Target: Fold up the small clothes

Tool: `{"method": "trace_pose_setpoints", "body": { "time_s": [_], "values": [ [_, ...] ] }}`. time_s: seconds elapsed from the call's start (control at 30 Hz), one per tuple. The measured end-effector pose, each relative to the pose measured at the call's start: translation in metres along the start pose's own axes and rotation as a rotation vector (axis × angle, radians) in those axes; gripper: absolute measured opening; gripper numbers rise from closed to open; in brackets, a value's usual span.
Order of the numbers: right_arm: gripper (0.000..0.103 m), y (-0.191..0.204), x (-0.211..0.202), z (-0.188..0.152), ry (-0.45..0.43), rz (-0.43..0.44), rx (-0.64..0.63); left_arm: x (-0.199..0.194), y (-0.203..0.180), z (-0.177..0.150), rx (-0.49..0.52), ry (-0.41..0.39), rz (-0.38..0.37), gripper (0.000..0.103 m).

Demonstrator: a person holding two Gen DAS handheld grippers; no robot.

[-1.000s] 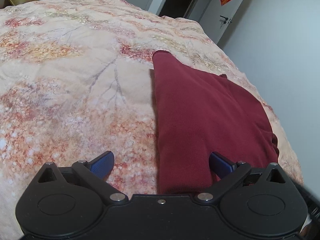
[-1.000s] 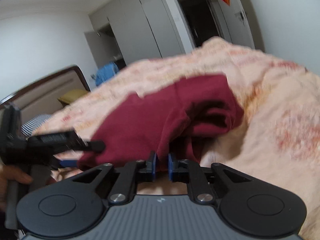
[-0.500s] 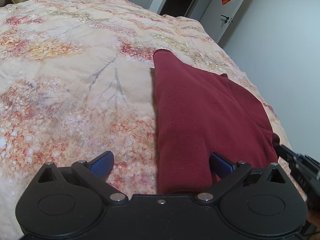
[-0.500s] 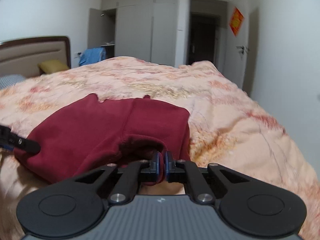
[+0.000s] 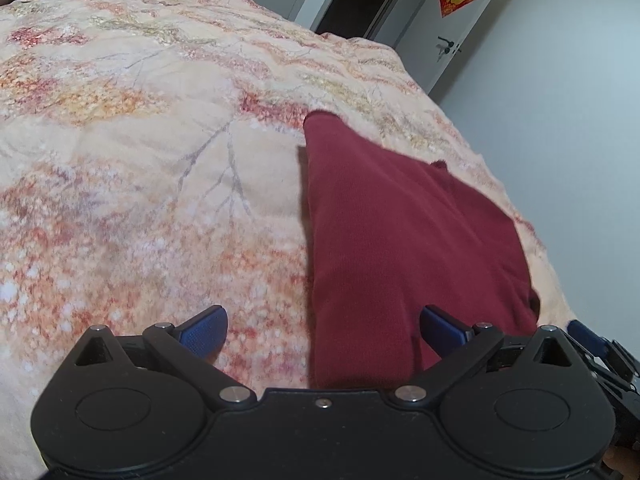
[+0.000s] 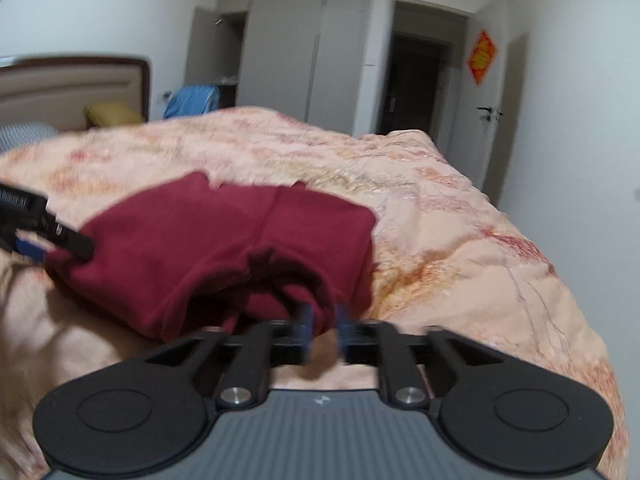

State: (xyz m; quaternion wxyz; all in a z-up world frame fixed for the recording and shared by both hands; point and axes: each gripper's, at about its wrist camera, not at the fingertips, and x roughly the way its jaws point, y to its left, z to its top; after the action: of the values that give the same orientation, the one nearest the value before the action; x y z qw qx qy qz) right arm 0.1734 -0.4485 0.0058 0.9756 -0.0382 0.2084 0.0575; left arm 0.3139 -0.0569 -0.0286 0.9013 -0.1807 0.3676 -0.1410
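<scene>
A dark red garment [image 5: 400, 240] lies folded on the floral quilt [image 5: 140, 160]. My left gripper [image 5: 322, 328] is open wide just above the quilt, and the garment's near left corner lies between its fingers, untouched. In the right wrist view the garment [image 6: 220, 240] bunches up at its near hem. My right gripper [image 6: 325, 320] is at that hem with its jaws opening. A fold of red cloth still sits between the blue pads [image 6: 306, 320], which stand a little off it. The left gripper's finger [image 6: 60, 236] shows at the garment's far left corner.
The bed's right edge [image 5: 532, 216] drops off beside a white wall. A headboard [image 6: 72, 80], a yellow pillow [image 6: 112, 114] and a blue cloth [image 6: 192, 100] lie beyond the bed. Wardrobe doors [image 6: 304, 48] and a dark doorway [image 6: 416, 80] stand at the back.
The right gripper has rolled level, and its jaws, which were shut on the hem, have parted. The lifted right side of the garment has come down. The left gripper has stayed put.
</scene>
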Motion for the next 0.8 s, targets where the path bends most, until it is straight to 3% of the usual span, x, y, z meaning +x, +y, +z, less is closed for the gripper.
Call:
{"method": "trace_pose_setpoints", "body": {
  "time_s": [0.03,0.1,0.17,0.3,0.53,0.6,0.63,0.8],
  "values": [
    [0.068,-0.005,-0.001,0.002,-0.016,0.000,0.029,0.000,0.000,0.003,-0.001,-0.009,-0.001,0.102],
    [0.072,-0.016,0.001,0.008,-0.032,0.010,0.097,0.001,-0.001,0.011,0.003,-0.022,0.007,0.102],
    [0.086,-0.028,0.009,0.014,-0.040,0.024,0.184,0.004,-0.003,0.021,0.018,-0.029,0.019,0.102],
    [0.092,-0.043,0.039,0.029,-0.040,0.080,0.296,0.015,-0.005,0.038,0.051,-0.038,0.037,0.102],
    [0.092,-0.056,0.113,0.040,0.086,0.165,0.411,0.049,-0.005,0.054,0.042,-0.028,-0.062,0.102],
    [0.080,-0.058,0.128,0.035,0.107,0.168,0.432,0.061,-0.006,0.054,0.033,-0.021,-0.085,0.102],
    [0.066,-0.060,0.134,0.032,0.113,0.177,0.442,0.067,-0.006,0.054,0.031,-0.011,-0.087,0.102],
    [0.063,-0.058,0.139,0.008,0.072,0.198,0.470,0.085,-0.004,0.044,0.069,-0.001,-0.059,0.103]
  ]
}}
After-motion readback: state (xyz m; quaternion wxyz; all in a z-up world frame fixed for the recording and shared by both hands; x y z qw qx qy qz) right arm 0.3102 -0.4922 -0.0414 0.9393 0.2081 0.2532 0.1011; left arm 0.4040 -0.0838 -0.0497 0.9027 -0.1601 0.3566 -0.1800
